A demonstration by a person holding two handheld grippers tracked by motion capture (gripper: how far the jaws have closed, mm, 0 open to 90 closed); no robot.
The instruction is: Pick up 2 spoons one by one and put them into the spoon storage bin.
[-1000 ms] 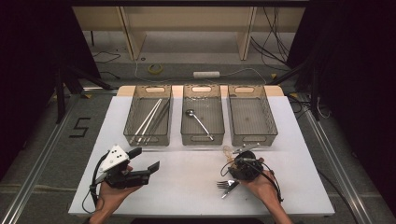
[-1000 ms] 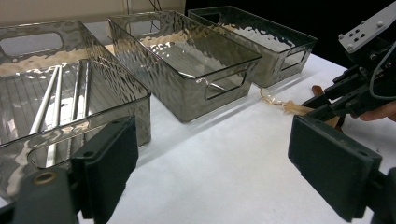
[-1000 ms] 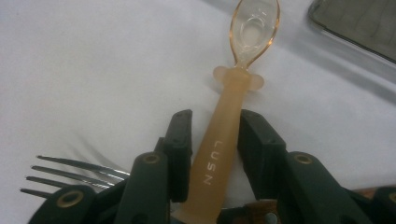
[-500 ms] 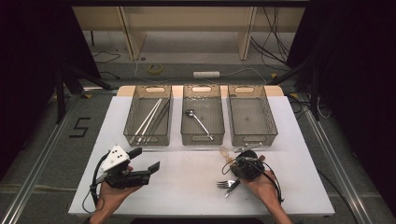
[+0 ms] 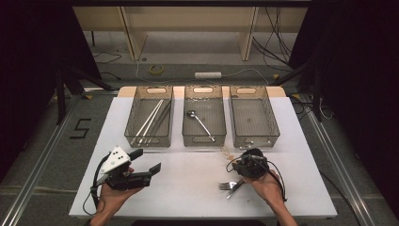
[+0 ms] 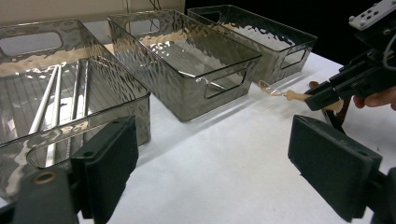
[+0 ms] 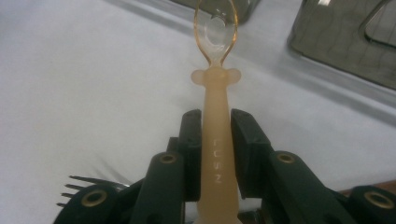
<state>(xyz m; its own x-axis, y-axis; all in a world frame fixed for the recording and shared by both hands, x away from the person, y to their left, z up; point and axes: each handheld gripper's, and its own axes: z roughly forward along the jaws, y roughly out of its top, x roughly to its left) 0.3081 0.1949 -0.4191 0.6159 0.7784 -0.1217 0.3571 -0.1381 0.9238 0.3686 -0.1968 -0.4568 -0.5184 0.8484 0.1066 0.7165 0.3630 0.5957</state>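
My right gripper [image 7: 215,116] is shut on the handle of a small peach-coloured spoon [image 7: 215,140] with a clear bowl that points away toward the bins; its jaws have just been closing on that handle. From above, the right gripper [image 5: 240,160] hovers at the table's front right, and the spoon [image 5: 227,151] sticks out toward the middle bin. A metal fork [image 5: 229,186] lies on the white table just below that hand. My left gripper [image 5: 147,161] rests in a hand at the front left, open, nothing between its pads [image 6: 112,163].
Three smoky clear bins stand in a row at the back. The left bin [image 5: 131,134] holds chopsticks [image 5: 149,120], the middle bin [image 5: 203,140] a metal ladle [image 5: 200,121], and the right bin [image 5: 273,134] shows bare. The white table [image 5: 188,188] has open room between the hands.
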